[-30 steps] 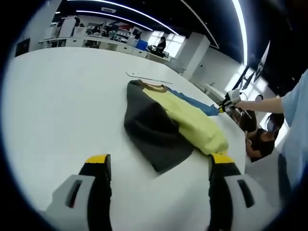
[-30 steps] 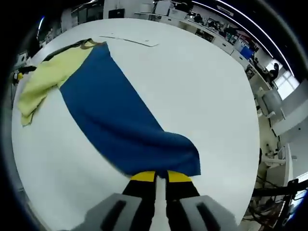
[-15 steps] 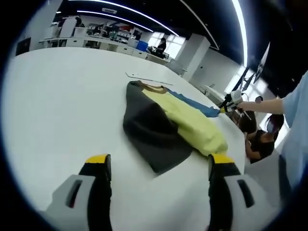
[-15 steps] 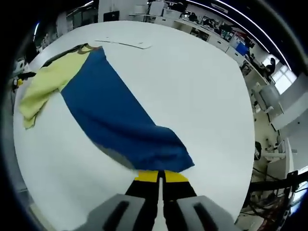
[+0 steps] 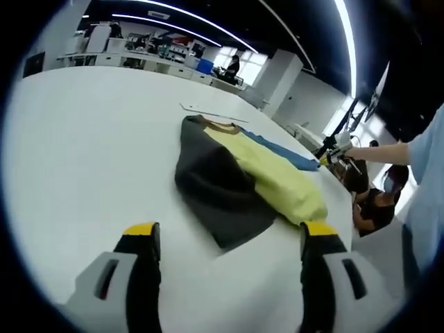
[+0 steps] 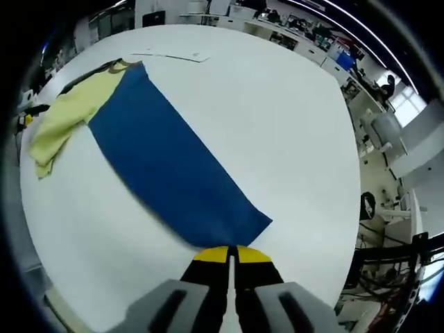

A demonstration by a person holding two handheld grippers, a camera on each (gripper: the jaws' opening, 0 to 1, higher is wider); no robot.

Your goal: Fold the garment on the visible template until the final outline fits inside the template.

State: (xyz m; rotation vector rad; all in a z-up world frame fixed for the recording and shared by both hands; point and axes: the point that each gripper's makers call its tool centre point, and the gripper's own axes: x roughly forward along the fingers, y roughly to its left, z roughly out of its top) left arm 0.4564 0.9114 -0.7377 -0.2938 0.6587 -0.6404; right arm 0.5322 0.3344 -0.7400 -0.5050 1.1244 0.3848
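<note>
A garment with dark grey (image 5: pixel 218 191), yellow (image 5: pixel 277 180) and blue (image 5: pixel 284 150) parts lies on the white table (image 5: pixel 83 146). My left gripper (image 5: pixel 229 230) hovers open just short of the dark grey edge, with nothing between its jaws. In the right gripper view the blue part (image 6: pixel 170 163) stretches flat across the table (image 6: pixel 277 118), and my right gripper (image 6: pixel 231 251) is shut on its near edge. That same gripper (image 5: pixel 331 147) appears at the far end of the blue part, held by a person's hand. A thin flat template (image 5: pixel 208 111) (image 6: pixel 173 55) lies beyond the collar.
A person's light sleeve (image 5: pixel 423 187) reaches in from the right, and another person sits past the table's edge (image 5: pixel 378 201). Desks and chairs (image 6: pixel 385 149) stand beyond the table. Bare tabletop stretches to the left of the garment.
My right gripper has drawn the blue part outward and down, so its lifted, folded end now lies flat and straight. The left gripper has stayed where it was, open.
</note>
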